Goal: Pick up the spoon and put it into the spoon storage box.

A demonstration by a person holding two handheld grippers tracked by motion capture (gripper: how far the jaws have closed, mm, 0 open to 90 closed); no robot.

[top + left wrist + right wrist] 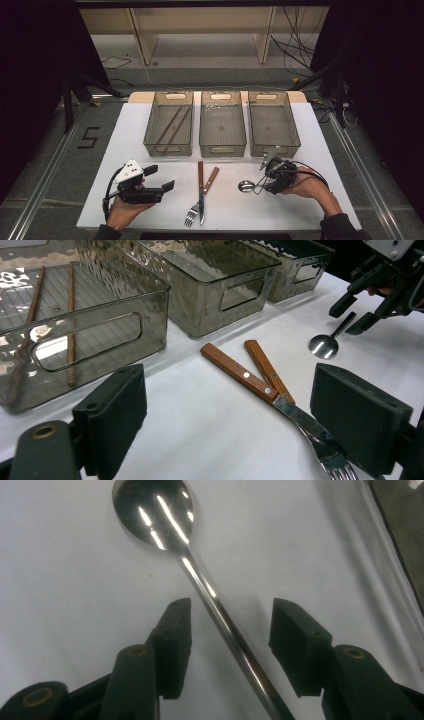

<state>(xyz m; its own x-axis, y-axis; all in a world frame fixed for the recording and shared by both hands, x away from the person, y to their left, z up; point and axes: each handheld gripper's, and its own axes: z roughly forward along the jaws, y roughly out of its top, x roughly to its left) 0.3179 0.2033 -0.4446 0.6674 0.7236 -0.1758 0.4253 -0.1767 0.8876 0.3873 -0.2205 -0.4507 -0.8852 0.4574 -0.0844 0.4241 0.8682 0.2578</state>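
A white table (150,125) carries three smoky clear bins in a row along its far side. The left bin (169,124) holds two brown chopsticks (172,124) lying at a slant along its floor; the middle bin (222,124) and the right bin (273,123) look bare inside. In front of the middle bin, a knife (200,190) and a fork (202,195), both with wooden handles, lie crossed on the table, handles toward the bins, blade and tines toward the person. To their right lies a steel spoon (247,186), bowl pointing left, just before the right bin. The right gripper (262,182) is down at the spoon, and in the right gripper view its jaws stand apart on either side of the spoon's handle (220,615), which runs between them; neither pad touches it there. The spoon rests flat on the table. The left gripper (160,179) sits low at the table's near left, held in the person's hand (122,210), pointing right toward the knife and fork with its jaws spread wide and nothing between them. In the left gripper view the crossed handles lie ahead of those jaws, well apart from them.
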